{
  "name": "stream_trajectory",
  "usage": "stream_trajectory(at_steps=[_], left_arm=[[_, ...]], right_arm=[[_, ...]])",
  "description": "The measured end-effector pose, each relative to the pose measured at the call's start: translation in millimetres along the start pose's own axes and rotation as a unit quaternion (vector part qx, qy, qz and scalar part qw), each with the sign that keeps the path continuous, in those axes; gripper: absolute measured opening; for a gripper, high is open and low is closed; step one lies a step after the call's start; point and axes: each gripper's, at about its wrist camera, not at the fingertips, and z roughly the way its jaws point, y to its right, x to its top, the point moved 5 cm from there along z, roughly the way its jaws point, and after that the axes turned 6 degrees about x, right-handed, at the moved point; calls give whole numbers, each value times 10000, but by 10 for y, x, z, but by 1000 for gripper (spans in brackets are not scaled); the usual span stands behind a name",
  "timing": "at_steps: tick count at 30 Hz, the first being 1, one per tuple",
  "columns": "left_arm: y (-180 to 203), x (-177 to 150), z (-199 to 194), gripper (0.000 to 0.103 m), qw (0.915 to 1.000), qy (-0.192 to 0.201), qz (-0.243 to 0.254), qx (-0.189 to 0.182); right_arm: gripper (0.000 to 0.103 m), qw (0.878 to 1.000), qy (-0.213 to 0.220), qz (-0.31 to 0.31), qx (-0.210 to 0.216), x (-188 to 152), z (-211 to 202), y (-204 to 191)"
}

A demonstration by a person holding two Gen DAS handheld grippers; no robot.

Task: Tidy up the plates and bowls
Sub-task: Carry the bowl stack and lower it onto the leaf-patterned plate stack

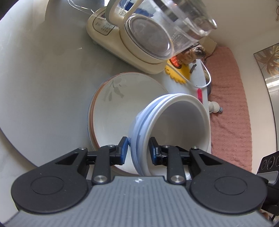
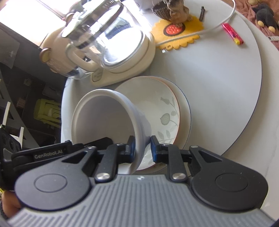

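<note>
Left wrist view: the left gripper (image 1: 138, 150) has its two blue-padded fingers set on either side of the rim of the nested white bowls (image 1: 174, 129), one pad outside the wall and one inside, closed onto that rim. The bowls are tilted with the opening toward 2 o'clock, and sit over the stack of plates (image 1: 122, 97) (top plate carries a grey leaf print) on the round grey table (image 1: 43, 78). At 12 o'clock from the plates stands the cream kettle base (image 1: 108, 33) with its glass jug (image 1: 167, 29). At 2 o'clock lie a yellow mat (image 1: 177, 73), a white cable (image 1: 207, 78) and a red lighter (image 1: 199, 95); past the table edge is a pink rug (image 1: 232, 108). Right wrist view: the right gripper (image 2: 142, 148) likewise pinches the bowl wall between its fingers, narrow gap, wall filling it. The bowls' opening here faces 10 o'clock, the leaf-print plates directly beneath and extending to 3 o'clock. The jug stands at 11 o'clock, the mat and a brown figurine (image 2: 177, 12) at 1 o'clock.
</note>
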Motion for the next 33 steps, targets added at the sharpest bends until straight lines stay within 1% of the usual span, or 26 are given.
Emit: stream_trajectory(at_steps=[9,15,18,21,24,28,33], left_arm=[[-34,142,202,30,10000,-89,2,6],[48,200,245,30,9995,-73,225,229],[48,227,257,30,9997,-83,127,213],[27,237,229,30,9995,-96,17,296],[39,268,174,30,9990,-71,102,435],[67,304,118,31,9987,-55,161,488],[139,307,12,31,9980,46,307,552]], right_arm=[[23,9999,-84,84,-102,63,162,76],[24,9998,-170,75,-77,113,210,102],[24,9997,-220,74,-87,109,223,107],[25,9996,-227,127,-50,117,216,118],[27,9997,-190,163,-13,132,193,142],[29,9997,-172,183,37,146,157,152],[29,10000,-43,69,8,160,32,114]])
